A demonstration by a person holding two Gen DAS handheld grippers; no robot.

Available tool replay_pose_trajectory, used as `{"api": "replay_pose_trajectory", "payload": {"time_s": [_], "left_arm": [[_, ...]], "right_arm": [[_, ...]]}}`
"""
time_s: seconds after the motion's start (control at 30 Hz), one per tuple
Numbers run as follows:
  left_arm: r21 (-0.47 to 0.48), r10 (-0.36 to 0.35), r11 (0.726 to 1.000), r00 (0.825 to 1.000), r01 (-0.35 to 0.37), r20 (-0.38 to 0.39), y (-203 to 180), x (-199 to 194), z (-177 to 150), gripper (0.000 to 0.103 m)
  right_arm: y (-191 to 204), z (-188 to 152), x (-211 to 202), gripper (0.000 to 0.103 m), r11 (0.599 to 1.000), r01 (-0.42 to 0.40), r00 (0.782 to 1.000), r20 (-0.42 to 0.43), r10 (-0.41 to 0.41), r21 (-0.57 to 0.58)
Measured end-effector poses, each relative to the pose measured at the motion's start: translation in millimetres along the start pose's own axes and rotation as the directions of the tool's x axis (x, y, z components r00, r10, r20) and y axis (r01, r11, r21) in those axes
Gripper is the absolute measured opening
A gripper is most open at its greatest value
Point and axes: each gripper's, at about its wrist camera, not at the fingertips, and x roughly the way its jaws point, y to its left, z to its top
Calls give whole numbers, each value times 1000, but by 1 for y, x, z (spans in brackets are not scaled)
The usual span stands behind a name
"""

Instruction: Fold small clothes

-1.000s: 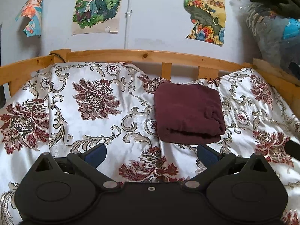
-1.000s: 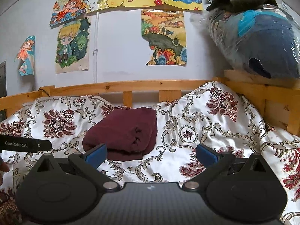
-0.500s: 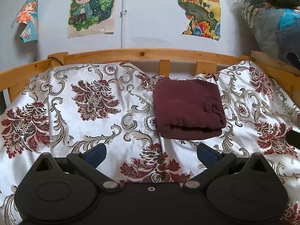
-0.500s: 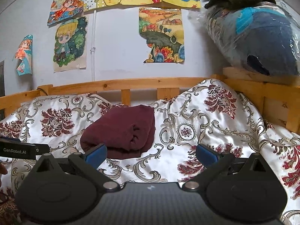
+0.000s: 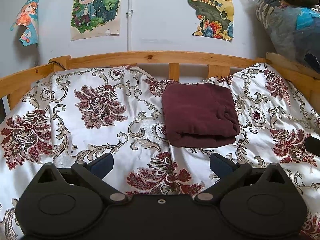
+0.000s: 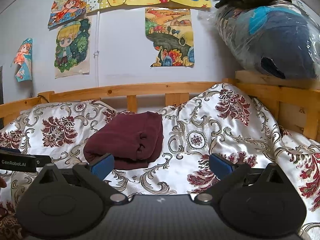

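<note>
A dark maroon garment (image 5: 199,115) lies folded into a thick rectangle on the floral satin bedspread (image 5: 96,132), near the wooden headboard. It also shows in the right wrist view (image 6: 130,138), left of centre. My left gripper (image 5: 161,163) is open and empty, held back from the garment's near edge. My right gripper (image 6: 161,164) is open and empty, to the right of the garment. The left gripper's body (image 6: 20,162) shows at the left edge of the right wrist view.
A wooden bed rail (image 5: 152,57) runs along the back, with a side rail (image 6: 280,92) on the right. A plastic-wrapped bundle (image 6: 276,40) with dark clothes on top sits above that rail. Posters hang on the wall (image 5: 160,20).
Both grippers have drawn back slightly from the folded garment, which now sits a little farther away and higher in view. Both stay open; the garment has not moved.
</note>
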Motion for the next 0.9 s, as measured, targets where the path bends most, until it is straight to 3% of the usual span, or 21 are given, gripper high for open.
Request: {"api": "replay_pose_trajectory", "payload": {"time_s": [0.9], "left_arm": [[12,-6,1000,1000,6,0,-3,-1,1,102]], "right_arm": [[-1,2,-2,103,1000,1,1000,11,-2,3]]}}
